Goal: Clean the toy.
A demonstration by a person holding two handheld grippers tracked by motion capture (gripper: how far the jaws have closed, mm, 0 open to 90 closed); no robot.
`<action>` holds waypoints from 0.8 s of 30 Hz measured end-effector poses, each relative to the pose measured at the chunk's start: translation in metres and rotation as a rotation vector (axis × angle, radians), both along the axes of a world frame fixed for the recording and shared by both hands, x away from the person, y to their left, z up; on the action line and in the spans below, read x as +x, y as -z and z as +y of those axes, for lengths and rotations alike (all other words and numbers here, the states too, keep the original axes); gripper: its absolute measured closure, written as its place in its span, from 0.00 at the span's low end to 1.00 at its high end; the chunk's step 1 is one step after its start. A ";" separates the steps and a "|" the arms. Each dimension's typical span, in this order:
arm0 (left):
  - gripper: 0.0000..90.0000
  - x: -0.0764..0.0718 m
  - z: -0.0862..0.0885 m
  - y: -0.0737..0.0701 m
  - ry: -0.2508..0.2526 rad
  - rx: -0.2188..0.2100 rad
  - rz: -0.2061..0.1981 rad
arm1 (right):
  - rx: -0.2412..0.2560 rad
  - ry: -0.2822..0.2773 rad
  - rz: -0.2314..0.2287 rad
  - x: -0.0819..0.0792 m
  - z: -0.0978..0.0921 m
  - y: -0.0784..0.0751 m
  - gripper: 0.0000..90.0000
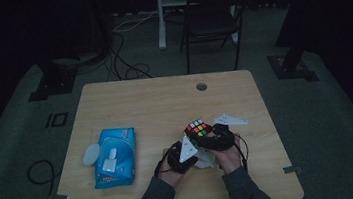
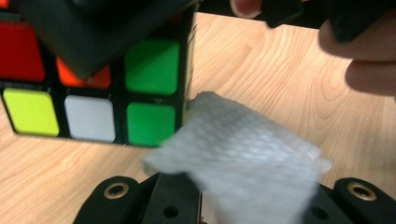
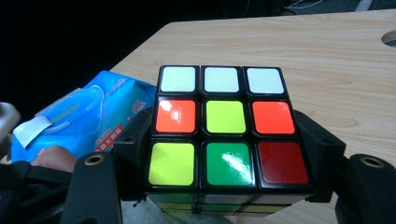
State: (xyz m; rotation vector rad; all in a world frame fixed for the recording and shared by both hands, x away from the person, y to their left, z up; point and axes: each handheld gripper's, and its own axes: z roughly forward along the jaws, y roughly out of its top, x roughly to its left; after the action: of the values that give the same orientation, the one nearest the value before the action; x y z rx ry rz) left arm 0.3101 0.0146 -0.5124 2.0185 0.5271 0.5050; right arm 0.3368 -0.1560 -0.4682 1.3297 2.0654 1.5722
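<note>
Clamping a scrambled cube (image 3: 227,135) between its jaws, right gripper (image 3: 227,154), left gripper (image 2: 247,196) pinching a white wipe (image 2: 247,154) against it

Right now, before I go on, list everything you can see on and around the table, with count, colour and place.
Puzzle cube: one, black with mixed colour tiles, clamped between the right tool's jaws, right of table centre.
Wipe: one, white, held in the left tool, its edge at the cube.
Wipes pack: one, blue, lid flipped open, on the table's left part.
Table: one, light wood, round hole near the far edge.
Chair: one, dark, beyond the table.
Cables: several, dark, on the floor behind and left of the table.
Left tool: one, black, grey plate on top.
Right tool: one, black, grey plate on top.
Hands: two, dark sleeves, at the near edge.
</note>
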 end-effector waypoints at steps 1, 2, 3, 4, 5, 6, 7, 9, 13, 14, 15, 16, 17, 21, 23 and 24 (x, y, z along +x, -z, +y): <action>0.96 0.000 0.001 0.001 -0.001 0.003 0.002 | 0.000 -0.001 0.000 0.000 0.000 0.000 0.38; 0.96 0.000 0.001 0.001 -0.003 0.003 0.003 | -0.002 -0.001 0.002 0.000 0.000 0.000 0.38; 0.96 0.000 0.001 0.002 -0.004 0.003 0.004 | -0.002 -0.001 0.003 0.000 0.001 0.000 0.38; 0.96 0.000 0.001 0.003 -0.008 0.003 0.008 | -0.002 -0.001 0.005 0.000 0.001 0.001 0.38; 0.96 0.001 0.002 0.004 -0.010 0.002 0.010 | -0.002 -0.001 0.004 0.000 0.001 0.001 0.38; 0.96 0.002 0.003 0.005 -0.018 -0.002 0.016 | 0.000 -0.002 0.003 0.000 0.000 0.000 0.38; 0.96 0.003 0.005 0.006 -0.030 -0.013 0.025 | 0.001 -0.004 0.002 -0.001 0.000 0.000 0.38; 0.96 0.006 0.010 0.007 -0.045 -0.033 0.037 | 0.000 -0.009 0.000 -0.001 0.000 0.000 0.38; 0.96 0.012 0.017 0.005 -0.066 -0.055 0.049 | 0.001 -0.025 0.012 0.000 0.001 0.002 0.38; 0.96 0.012 0.018 0.005 -0.066 -0.051 0.045 | 0.002 -0.027 0.011 -0.001 0.002 0.002 0.38; 0.96 0.013 0.018 0.005 -0.067 -0.050 0.046 | 0.003 -0.028 0.011 -0.001 0.003 0.002 0.38; 0.96 0.014 0.019 0.005 -0.068 -0.048 0.046 | 0.000 -0.031 0.011 -0.001 0.003 0.002 0.38; 0.96 0.015 0.020 0.005 -0.072 -0.050 0.045 | -0.003 -0.035 0.009 -0.001 0.003 0.002 0.38; 0.96 0.021 0.025 0.003 -0.091 -0.060 0.048 | 0.000 -0.042 0.008 -0.001 0.003 0.002 0.38; 0.96 0.024 0.028 0.001 -0.099 -0.058 0.047 | -0.002 -0.047 0.008 -0.001 0.003 0.002 0.38; 0.96 0.025 0.029 0.001 -0.105 -0.055 0.045 | 0.000 -0.048 0.007 -0.001 0.003 0.002 0.38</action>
State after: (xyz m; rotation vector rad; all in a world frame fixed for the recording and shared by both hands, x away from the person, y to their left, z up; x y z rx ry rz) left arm 0.3353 0.0437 -0.5132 1.9610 0.6705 0.5039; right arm 0.3359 -0.1529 -0.4703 1.2964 2.1168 1.5899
